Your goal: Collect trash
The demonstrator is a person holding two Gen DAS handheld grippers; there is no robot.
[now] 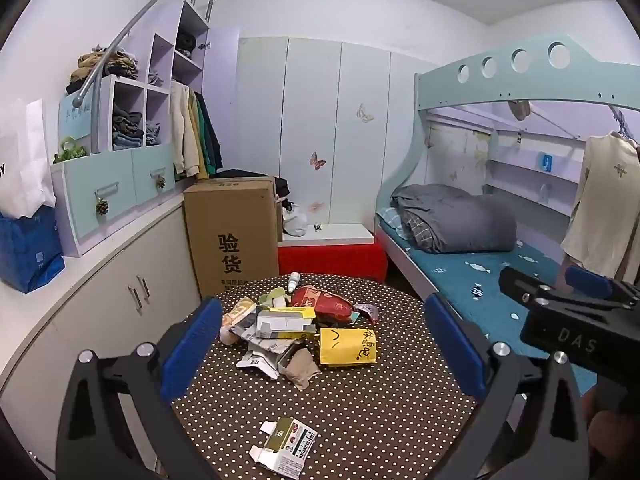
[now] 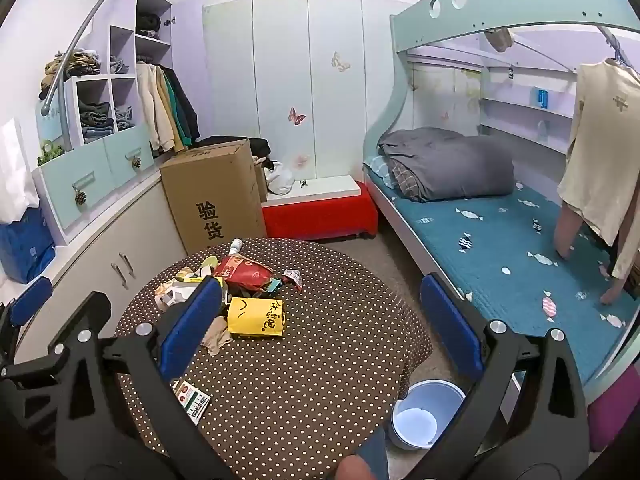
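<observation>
- Left gripper (image 1: 320,344) hovers with its jaws wide apart and nothing between them; right gripper (image 2: 320,328) likewise.
- Trash pile (image 1: 296,320) sits toward the table's (image 1: 360,420) far edge; a flattened carton (image 1: 286,442) lies alone near the front edge.
- Bucket (image 2: 418,414) stands on the floor by the table's right edge.
- Cardboard box (image 1: 230,232) stands behind the table; the bed (image 2: 500,240) is on the right.

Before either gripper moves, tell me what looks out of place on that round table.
A heap of litter sits past mid-table: torn cartons, a red packet, a yellow bag, and a small white bottle on its side. One flattened carton lies apart near the front edge. The bucket on the floor looks empty.
</observation>
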